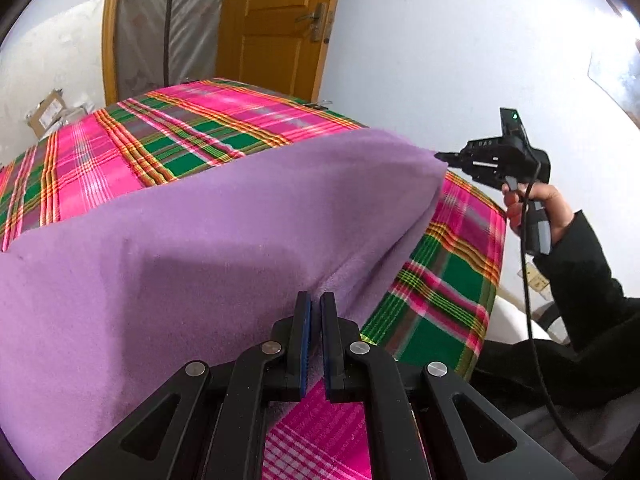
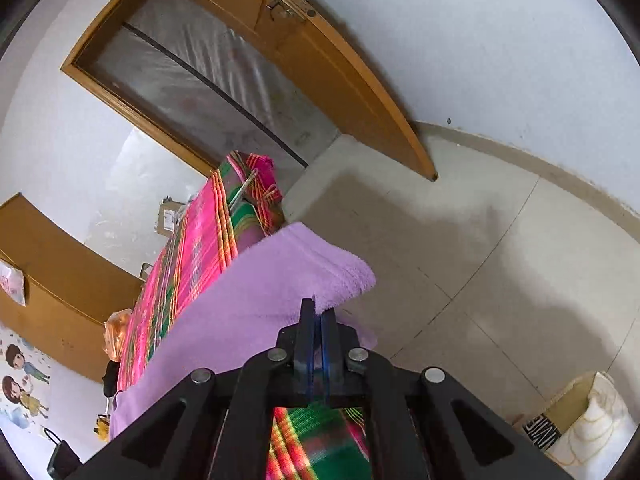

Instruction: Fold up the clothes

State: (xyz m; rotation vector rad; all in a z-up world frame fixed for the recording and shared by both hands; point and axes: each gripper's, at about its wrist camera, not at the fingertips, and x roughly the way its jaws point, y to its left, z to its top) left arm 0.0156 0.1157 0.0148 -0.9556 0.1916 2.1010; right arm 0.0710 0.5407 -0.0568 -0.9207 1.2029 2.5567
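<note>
A purple cloth (image 1: 200, 240) lies over a table under a pink and green plaid cover (image 1: 180, 136). My left gripper (image 1: 316, 300) is at the near edge, shut on a pinched fold of the cloth, and a crease runs up from its tips. To the right, a hand in a black sleeve (image 1: 556, 208) holds my right gripper (image 1: 440, 156), which is shut on the cloth's far right corner and lifts it clear of the table. In the right wrist view, that gripper (image 2: 318, 308) pinches the corner of the purple cloth (image 2: 248, 300) beside the plaid cover (image 2: 200, 248).
A wooden door (image 1: 276, 28) and a white wall stand behind the table. Cardboard boxes (image 1: 48, 112) sit at the back left. Tiled floor (image 2: 460, 240) lies to the right of the table, with an open box (image 2: 580, 420) at the lower right. A black cable (image 1: 528, 300) hangs from the right gripper.
</note>
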